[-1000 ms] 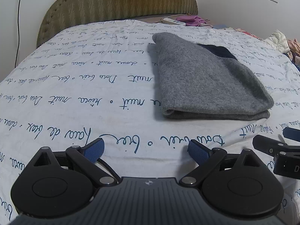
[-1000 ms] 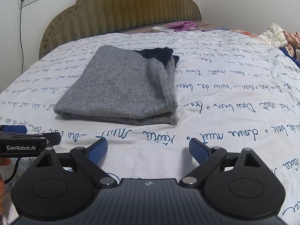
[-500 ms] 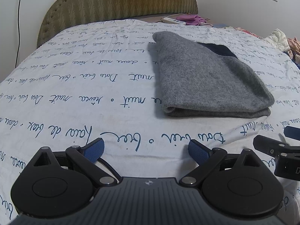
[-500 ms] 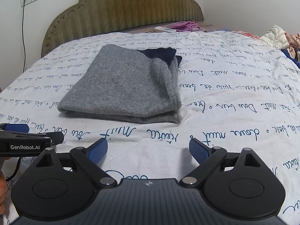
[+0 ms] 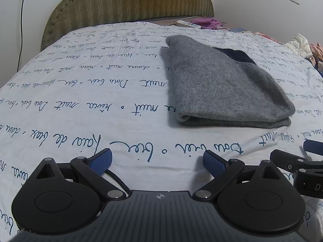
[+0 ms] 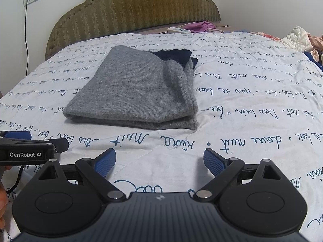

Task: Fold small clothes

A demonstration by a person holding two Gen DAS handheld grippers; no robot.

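Left wrist view: left gripper (image 5: 157, 160) spread wide, nothing btwn its blue pads, low over white bedsheet (image 5: 80, 104) w/ blue script print; folded grey sweater (image 5: 224, 84) lies flat ahead & to the right, dark navy part showing at its far edge, well apart from fingers. Right wrist view: right gripper (image 6: 159, 160) also wide apart & empty; same sweater (image 6: 137, 88) ahead-left on sheet, headboard (image 6: 133, 8) behind, clothes pile (image 6: 302, 40) at far right

Soft, even indoor light, kinda dim, no glare. The folded grey sweater (image 6: 139, 92) throws a faint shadow on the bed (image 6: 252, 121) along its near edge. Both views sharp mid-frame, with heavy fisheye bending and dark corners.
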